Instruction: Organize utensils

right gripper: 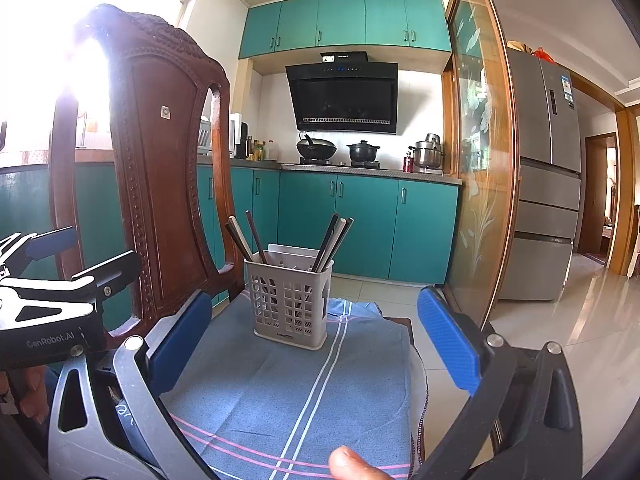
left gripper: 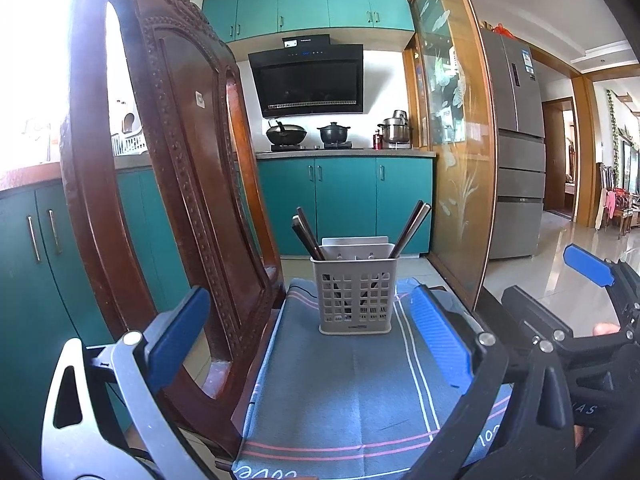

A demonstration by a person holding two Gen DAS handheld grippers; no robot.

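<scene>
both grippers are hovering low over a blue cloth (left gripper: 360, 380) spread on a chair seat, both with fingers spread wide and nothing between the blue pads. left gripper (left gripper: 316, 336) is framing the grey slotted utensil basket (left gripper: 355, 300), which is sitting upright on the cloth at 12 o'clock, near the far edge, well clear of both pads. dark chopsticks (left gripper: 307, 232) are standing in the basket, one bunch leaning toward 11 o'clock, a second bunch (left gripper: 412, 228) leaning toward 1 o'clock. a white insert is showing just above the rim at the back. right gripper (right gripper: 316, 332) is seeing the same basket (right gripper: 290, 304) at 12 o'clock, slightly toward 11, with chopsticks (right gripper: 245, 240) fanning out left and right. carved wooden chair back (left gripper: 168, 160) is rising at 10 o'clock in both views. right gripper body is showing at 3 o'clock in the left view, left gripper body at 9 o'clock in the right view. a fingertip (right gripper: 356, 464) is poking in at 6 o'clock of the right view. behind: teal cabinets (left gripper: 344, 196), black range hood (left gripper: 308, 80), pots on the stove, steel fridge (left gripper: 516, 152) at 2 o'clock.
</scene>
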